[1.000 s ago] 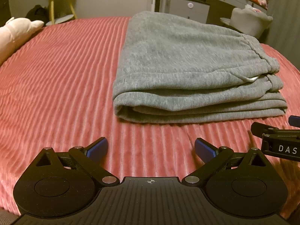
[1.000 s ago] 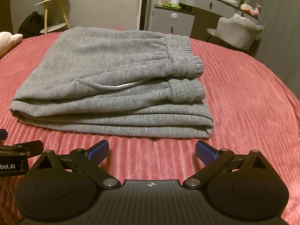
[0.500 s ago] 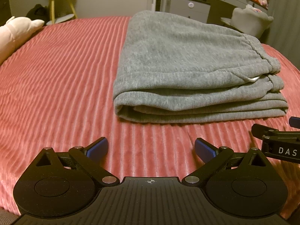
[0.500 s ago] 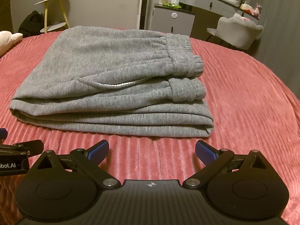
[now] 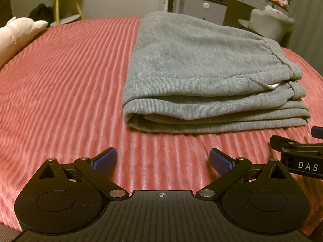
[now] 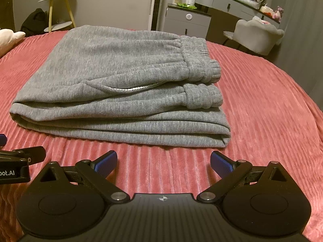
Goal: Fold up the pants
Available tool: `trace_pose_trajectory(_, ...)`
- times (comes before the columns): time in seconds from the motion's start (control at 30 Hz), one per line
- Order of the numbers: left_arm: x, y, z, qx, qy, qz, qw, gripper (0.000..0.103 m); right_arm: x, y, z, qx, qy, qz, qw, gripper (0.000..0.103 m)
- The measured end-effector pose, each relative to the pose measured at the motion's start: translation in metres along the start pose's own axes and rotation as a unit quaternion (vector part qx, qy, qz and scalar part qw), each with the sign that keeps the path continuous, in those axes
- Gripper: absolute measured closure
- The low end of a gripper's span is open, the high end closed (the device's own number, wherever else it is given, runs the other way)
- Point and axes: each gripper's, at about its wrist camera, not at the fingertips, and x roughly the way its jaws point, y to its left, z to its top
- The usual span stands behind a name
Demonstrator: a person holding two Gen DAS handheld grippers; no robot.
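Observation:
Grey sweatpants (image 5: 201, 70) lie folded in a flat stack on the red ribbed bedspread (image 5: 60, 80). In the right wrist view the pants (image 6: 121, 84) show the elastic waistband at the right and a white drawstring at the pocket. My left gripper (image 5: 162, 159) is open and empty, a short way in front of the stack's near left corner. My right gripper (image 6: 163, 162) is open and empty, in front of the stack's near edge. Neither touches the pants. The right gripper's side shows at the right edge of the left wrist view (image 5: 298, 157).
A pale plush toy (image 5: 18, 32) lies at the bed's left. Beyond the bed stand a yellow-legged side table (image 6: 58, 6), a grey cabinet (image 6: 185, 22), a dresser with bottles and a grey armchair (image 6: 258, 36).
Both grippers have drawn back very slightly from the pants; the stack and the open jaws are unchanged.

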Motion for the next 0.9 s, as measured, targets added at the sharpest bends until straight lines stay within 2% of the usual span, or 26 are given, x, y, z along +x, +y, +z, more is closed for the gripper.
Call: trace_pose_trajectory(0.9, 0.0002, -0.0008, 0.0003, -0.002, 0.001, 0.002, 1.0000, 0.001, -0.0010, -0.0014, 0.0004, -0.001, -0.006, 0.003, 1.000, 0.004)
